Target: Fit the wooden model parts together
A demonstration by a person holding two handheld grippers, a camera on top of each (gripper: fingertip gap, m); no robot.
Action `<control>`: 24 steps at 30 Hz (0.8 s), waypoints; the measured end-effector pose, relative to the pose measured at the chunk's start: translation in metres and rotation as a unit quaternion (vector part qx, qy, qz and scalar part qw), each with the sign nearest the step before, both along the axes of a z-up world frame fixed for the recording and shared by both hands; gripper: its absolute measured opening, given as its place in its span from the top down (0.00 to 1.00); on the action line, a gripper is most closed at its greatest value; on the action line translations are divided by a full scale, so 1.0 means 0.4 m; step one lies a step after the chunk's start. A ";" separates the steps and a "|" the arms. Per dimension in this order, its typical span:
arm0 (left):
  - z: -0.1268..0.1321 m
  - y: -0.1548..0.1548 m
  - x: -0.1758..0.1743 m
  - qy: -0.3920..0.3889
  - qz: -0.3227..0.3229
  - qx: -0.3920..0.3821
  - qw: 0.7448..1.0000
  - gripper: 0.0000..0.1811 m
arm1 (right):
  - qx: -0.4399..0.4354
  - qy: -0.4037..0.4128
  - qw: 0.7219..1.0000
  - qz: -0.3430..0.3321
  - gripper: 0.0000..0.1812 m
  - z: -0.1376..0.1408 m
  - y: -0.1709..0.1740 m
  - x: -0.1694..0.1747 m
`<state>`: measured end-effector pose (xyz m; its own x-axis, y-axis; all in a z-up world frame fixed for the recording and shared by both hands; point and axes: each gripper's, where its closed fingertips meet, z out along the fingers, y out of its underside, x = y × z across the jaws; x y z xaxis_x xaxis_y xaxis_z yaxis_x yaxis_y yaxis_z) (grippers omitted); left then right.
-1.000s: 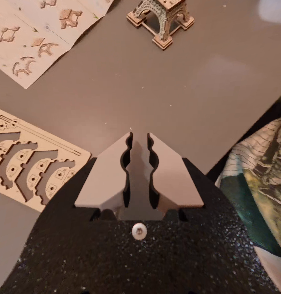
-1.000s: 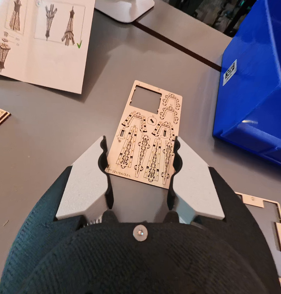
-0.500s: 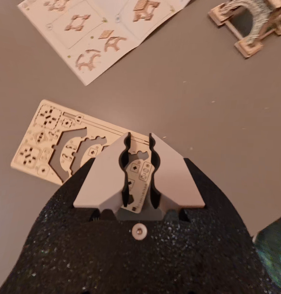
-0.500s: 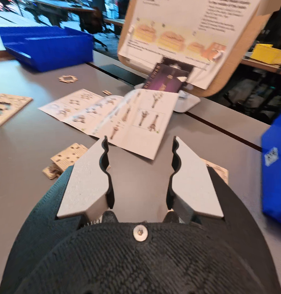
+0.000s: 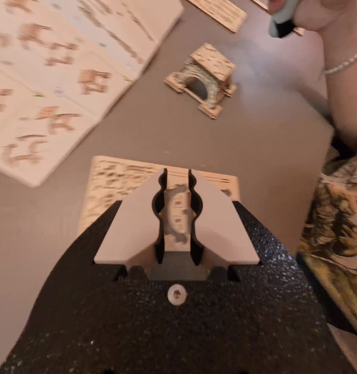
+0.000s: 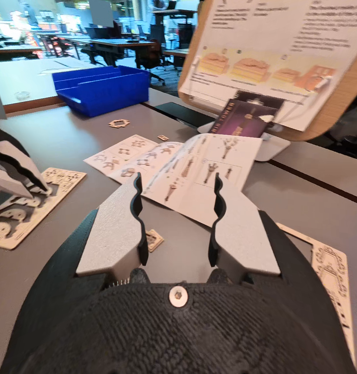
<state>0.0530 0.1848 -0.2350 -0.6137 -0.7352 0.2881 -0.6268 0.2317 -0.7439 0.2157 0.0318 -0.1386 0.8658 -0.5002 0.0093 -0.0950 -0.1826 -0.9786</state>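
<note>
Left gripper (image 5: pixel 177 172), jaws narrowly parted and grasping nothing, tips touching the wooden parts sheet (image 5: pixel 116 186); right gripper (image 6: pixel 177 178) spread wide, empty, above the table (image 6: pixel 52 137).

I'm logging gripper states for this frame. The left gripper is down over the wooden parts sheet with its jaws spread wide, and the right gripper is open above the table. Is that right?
Not quite. The left gripper is over the wooden parts sheet, but its jaws stand only narrowly apart, not spread wide, as the left wrist view shows. The right gripper is indeed open above the table.
</note>
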 end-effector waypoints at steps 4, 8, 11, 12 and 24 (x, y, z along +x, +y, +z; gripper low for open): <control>0.026 0.189 0.110 -0.013 0.116 0.029 0.993 0.90 | 0.026 0.025 0.999 -0.041 0.62 -0.009 -0.034 0.084; 0.033 0.286 0.182 -0.016 0.172 0.022 0.985 0.91 | -0.016 0.025 0.999 -0.042 0.62 -0.055 -0.024 0.135; 0.021 0.296 0.202 -0.021 0.162 0.014 0.986 0.91 | -0.028 0.005 0.998 -0.050 0.61 -0.065 -0.016 0.166; 0.017 0.301 0.209 -0.023 0.165 0.014 0.986 0.91 | -0.021 -0.002 0.998 -0.059 0.61 -0.062 -0.018 0.178; -0.015 0.207 0.087 0.018 -0.017 -0.013 1.000 0.80 | 0.010 -0.008 0.998 -0.068 0.62 -0.078 -0.030 0.200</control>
